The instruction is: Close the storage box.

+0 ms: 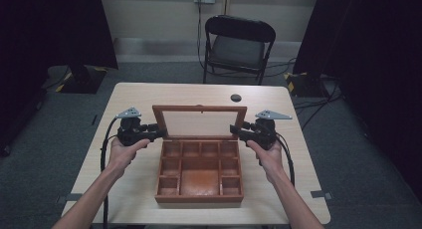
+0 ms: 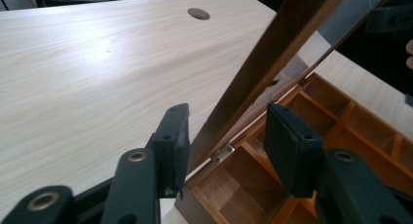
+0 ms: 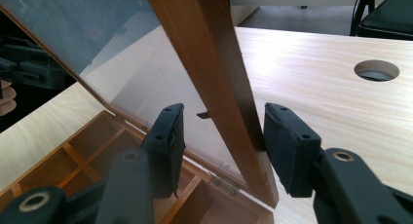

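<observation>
A wooden compartment box (image 1: 199,191) sits mid-table with its glass-paned lid (image 1: 199,108) standing up at the back. My left gripper (image 1: 160,132) is open at the lid's left side; in the left gripper view its jaws (image 2: 226,114) straddle the lid frame (image 2: 272,53) just above a hinge (image 2: 223,153), with a gap on the right. My right gripper (image 1: 234,131) is open at the lid's right side; its jaws (image 3: 224,109) straddle that frame (image 3: 209,53) with gaps on both sides. The box compartments (image 2: 341,117) (image 3: 83,151) look empty.
The light wooden table (image 1: 149,94) has a round cable hole (image 1: 236,97) behind the box. A black folding chair (image 1: 239,42) stands beyond the far edge. Bare tabletop lies left, right and behind the box.
</observation>
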Action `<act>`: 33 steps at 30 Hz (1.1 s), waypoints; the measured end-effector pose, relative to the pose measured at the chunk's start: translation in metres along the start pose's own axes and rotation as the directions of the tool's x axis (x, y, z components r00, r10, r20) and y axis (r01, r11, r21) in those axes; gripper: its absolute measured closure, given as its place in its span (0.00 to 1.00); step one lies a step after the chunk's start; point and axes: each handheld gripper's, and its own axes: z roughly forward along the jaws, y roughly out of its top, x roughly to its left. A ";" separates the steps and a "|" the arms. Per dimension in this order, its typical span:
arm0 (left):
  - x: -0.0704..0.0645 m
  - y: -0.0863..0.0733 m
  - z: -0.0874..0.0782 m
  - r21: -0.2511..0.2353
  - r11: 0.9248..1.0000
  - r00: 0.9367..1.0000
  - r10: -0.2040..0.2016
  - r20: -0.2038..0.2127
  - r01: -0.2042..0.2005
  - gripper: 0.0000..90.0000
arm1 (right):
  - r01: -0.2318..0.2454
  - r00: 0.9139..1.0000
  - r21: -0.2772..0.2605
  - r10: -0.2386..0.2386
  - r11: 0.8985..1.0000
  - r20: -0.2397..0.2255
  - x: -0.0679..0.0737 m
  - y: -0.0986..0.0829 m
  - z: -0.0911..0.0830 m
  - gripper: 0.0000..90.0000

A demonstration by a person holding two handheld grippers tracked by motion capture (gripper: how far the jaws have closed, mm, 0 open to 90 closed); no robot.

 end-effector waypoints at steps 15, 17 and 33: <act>-0.008 -0.004 -0.003 0.026 1.000 1.000 0.012 -0.017 -0.011 0.42 | -0.028 0.999 0.035 0.029 0.999 -0.026 0.012 -0.004 -0.011 0.42; -0.008 -0.007 -0.004 0.033 0.999 1.000 0.001 -0.015 0.000 0.41 | -0.015 1.000 0.039 0.015 0.999 -0.025 0.014 -0.007 -0.012 0.40; -0.018 -0.019 -0.008 0.056 0.998 0.999 -0.006 -0.039 0.008 0.33 | -0.014 1.000 0.075 0.014 0.997 0.001 0.024 -0.021 -0.020 0.32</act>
